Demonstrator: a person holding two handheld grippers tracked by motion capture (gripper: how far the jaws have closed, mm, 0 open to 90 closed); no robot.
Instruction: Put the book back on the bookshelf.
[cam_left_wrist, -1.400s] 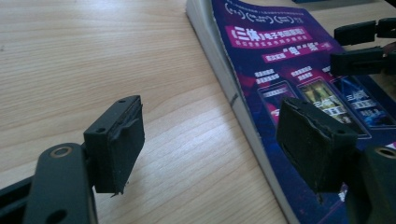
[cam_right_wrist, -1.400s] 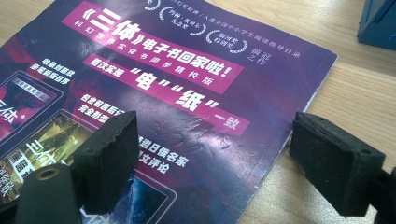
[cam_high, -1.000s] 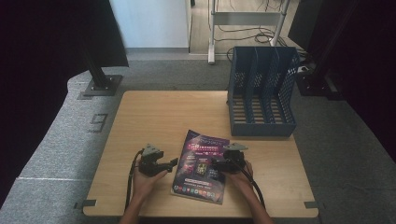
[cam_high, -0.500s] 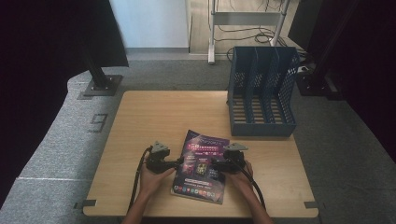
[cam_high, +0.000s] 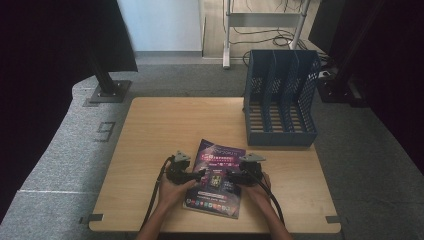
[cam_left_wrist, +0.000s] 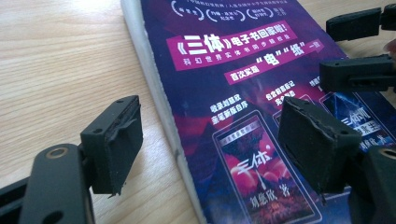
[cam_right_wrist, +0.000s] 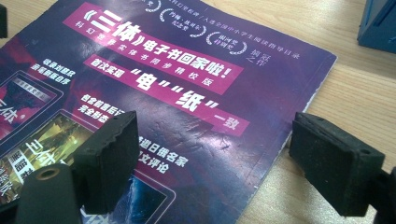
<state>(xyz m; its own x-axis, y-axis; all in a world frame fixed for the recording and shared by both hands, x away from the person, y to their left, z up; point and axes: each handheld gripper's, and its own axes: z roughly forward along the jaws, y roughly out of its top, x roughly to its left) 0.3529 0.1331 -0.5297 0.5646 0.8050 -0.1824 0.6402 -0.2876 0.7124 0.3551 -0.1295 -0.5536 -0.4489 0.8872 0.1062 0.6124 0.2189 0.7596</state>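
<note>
- Far left: the left tongs (cam_high: 199, 175) are sitting low on the worktop (cam_high: 150, 130), spread wide and pinching nothing. In the left gripper view the jaws are straddling the magazine's left edge, one pad over bare wood and one over the cover, so I'm guessing they're lining up to bite that edge.
- Middle: the magazine (cam_high: 216, 176) is lying flat and closed near the front of the worktop, between the two hands, purple cover up and slightly skewed. It's not lifted anywhere as far as I can tell.
- Right of that: the right tongs (cam_high: 231, 176) are also gaping and gripping nothing. The right gripper view is showing one jaw over the cover and the other out past the right edge, mirroring the other side, probably for a two-handed pickup.
- Far right, further back: the blue file rack (cam_high: 280, 97) is standing upright with its slots facing up, well apart from the magazine. Looks like the likely destination.
</note>
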